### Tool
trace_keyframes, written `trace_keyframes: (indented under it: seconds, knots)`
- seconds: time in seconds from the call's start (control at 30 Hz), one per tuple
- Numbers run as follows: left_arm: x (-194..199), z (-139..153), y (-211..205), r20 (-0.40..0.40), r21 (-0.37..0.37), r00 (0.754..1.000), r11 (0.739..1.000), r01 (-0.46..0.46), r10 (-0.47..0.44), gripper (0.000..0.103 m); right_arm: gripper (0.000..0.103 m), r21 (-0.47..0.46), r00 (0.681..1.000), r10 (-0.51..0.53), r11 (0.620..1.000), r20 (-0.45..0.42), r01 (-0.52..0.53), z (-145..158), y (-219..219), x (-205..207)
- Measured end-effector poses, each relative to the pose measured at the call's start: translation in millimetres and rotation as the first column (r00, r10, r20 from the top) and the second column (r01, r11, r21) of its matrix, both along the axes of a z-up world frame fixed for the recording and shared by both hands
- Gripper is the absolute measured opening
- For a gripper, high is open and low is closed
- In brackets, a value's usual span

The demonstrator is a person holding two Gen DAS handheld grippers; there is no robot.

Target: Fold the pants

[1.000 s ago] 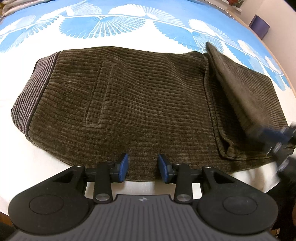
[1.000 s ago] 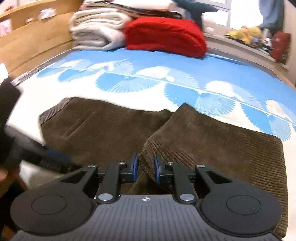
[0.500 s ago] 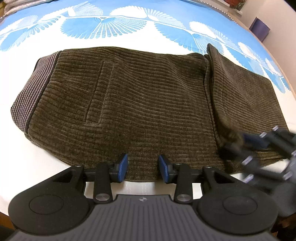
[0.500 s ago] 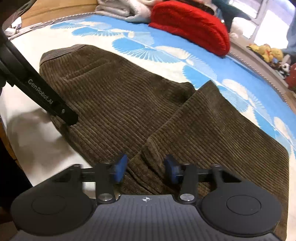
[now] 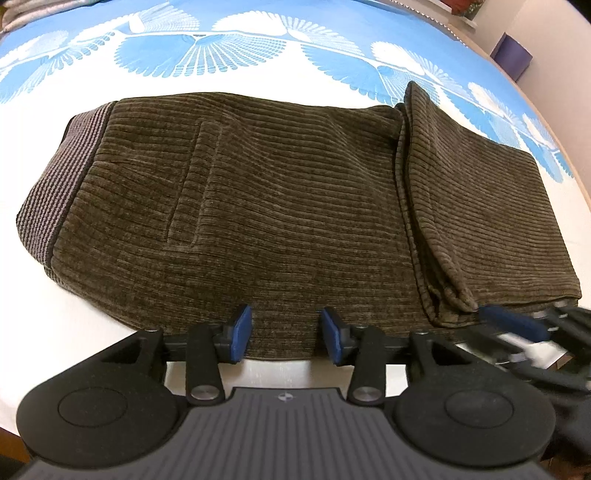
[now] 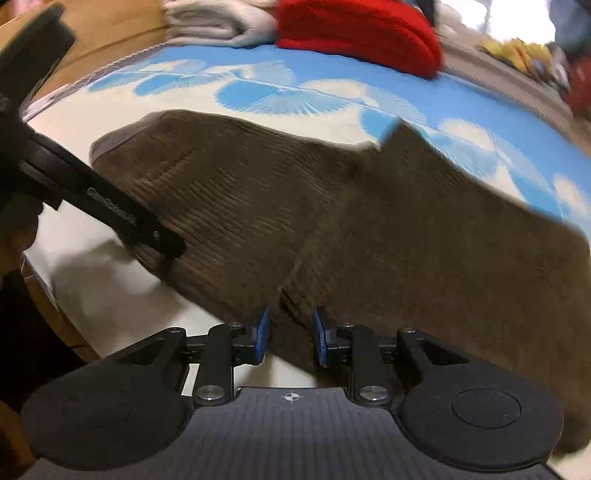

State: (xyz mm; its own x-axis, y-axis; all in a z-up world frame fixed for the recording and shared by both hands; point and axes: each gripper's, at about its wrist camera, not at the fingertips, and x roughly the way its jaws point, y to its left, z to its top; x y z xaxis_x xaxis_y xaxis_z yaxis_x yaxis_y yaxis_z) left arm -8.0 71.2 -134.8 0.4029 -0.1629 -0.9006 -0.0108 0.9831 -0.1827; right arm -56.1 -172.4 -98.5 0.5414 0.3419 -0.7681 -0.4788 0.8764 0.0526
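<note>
Brown corduroy pants point(image 5: 277, 206) lie flat on the bed, with the grey ribbed waistband point(image 5: 55, 192) at the left and the legs folded over into a flap point(image 5: 491, 221) at the right. My left gripper point(image 5: 286, 334) sits at the pants' near edge. Its jaws are opening, and the flat hem lies between the blue pads without being pinched. In the right wrist view, my right gripper point(image 6: 290, 336) straddles the near corner of the folded flap point(image 6: 424, 258). Its jaws are closing around that corner, and a small gap shows at the left pad.
The bedsheet point(image 5: 203, 48) is blue and white with a fan pattern. A red blanket point(image 6: 354, 33) and folded pale blankets point(image 6: 214, 22) are stacked at the head. A wooden bed frame point(image 6: 110, 29) runs along the left. A purple box point(image 5: 511, 55) stands past the far right corner.
The right gripper let the raised leg flap drop flat, then sank to its near corner, its jaws widening and then narrowing. The left gripper's jaws spread a little wider in place.
</note>
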Motion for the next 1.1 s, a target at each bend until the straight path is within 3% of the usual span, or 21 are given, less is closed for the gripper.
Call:
trace_keyframes:
  seconds: [0.03,0.13,0.23,0.27,0.33,0.4,0.47,0.53,0.57,0.63,0.7,0.8,0.93,1.1]
  knots:
    - [0.6,0.0,-0.9,-0.001,0.005,1.0,1.0,0.004,-0.004,0.05,0.028,0.029,1.0,-0.02,0.999,-0.005,0.02,7.9,-8.8,0.4]
    - [2.2,0.9,-3.0,-0.009,0.022,1.0,1.0,0.013,-0.013,0.051,0.047,0.11,0.989,-0.142,0.984,0.034,0.138,43.2,-48.6,4.5]
    - [2.4,0.6,-7.3,-0.012,0.043,1.0,0.999,0.029,-0.029,0.057,0.052,0.17,0.946,-0.32,0.936,0.055,0.307,61.5,-106.6,14.0]
    - [1.4,0.3,-12.0,-0.01,0.063,0.999,0.997,0.042,-0.041,0.058,0.053,0.17,0.911,-0.407,0.904,0.066,0.392,62.0,-129.4,16.8]
    - [-0.2,1.5,-21.9,-0.003,0.115,0.998,0.991,0.063,-0.063,0.059,0.055,0.148,0.81,-0.581,0.81,0.08,0.567,51.1,-171.3,18.3]
    - [-3.3,3.0,-30.6,0.014,0.162,0.997,0.984,0.072,-0.076,0.059,0.057,0.142,0.681,-0.731,0.68,0.051,0.719,30.8,-210.3,12.3]
    - [-7.6,8.5,-39.2,0.053,0.211,0.995,0.975,0.074,-0.087,0.059,0.057,0.133,0.611,-0.791,0.602,-0.029,0.787,4.1,-235.4,5.3]
    - [-14.5,18.5,-50.6,0.133,0.268,0.983,0.96,0.086,-0.125,0.06,0.058,0.208,0.549,-0.82,0.515,-0.165,0.832,-10.2,-257.0,2.4]
    - [-17.7,23.7,-55.9,0.172,0.283,0.975,0.955,0.088,-0.141,0.06,0.059,0.251,0.532,-0.82,0.481,-0.21,0.84,-13.0,-264.3,3.2]
    - [-21.8,32.2,-63.5,0.233,0.248,0.963,0.966,0.076,-0.136,0.061,0.065,0.271,0.541,-0.808,0.48,-0.234,0.834,-17.2,-267.6,12.1]
    - [-21.4,36.1,-66.5,0.248,0.135,0.965,0.989,0.056,-0.088,0.061,0.074,0.266,0.569,-0.778,0.508,-0.268,0.819,-24.7,-268.5,22.9]
    - [-18.8,32.0,-74.3,0.237,-0.023,0.971,0.999,0.035,-0.028,0.061,0.074,0.262,0.593,-0.736,0.532,-0.328,0.805,-36.4,-262.3,35.2]
    - [-14.3,14.0,-89.8,0.197,-0.042,0.98,0.999,0.003,0.006,0.061,0.077,0.222,0.618,-0.726,0.577,-0.301,0.786,-34.4,-250.7,38.3]
    - [-20.9,3.9,-96.6,0.188,-0.028,0.982,0.999,0.016,-0.01,0.061,0.076,0.225,0.617,-0.725,0.575,-0.307,0.787,-33.1,-251.9,38.3]
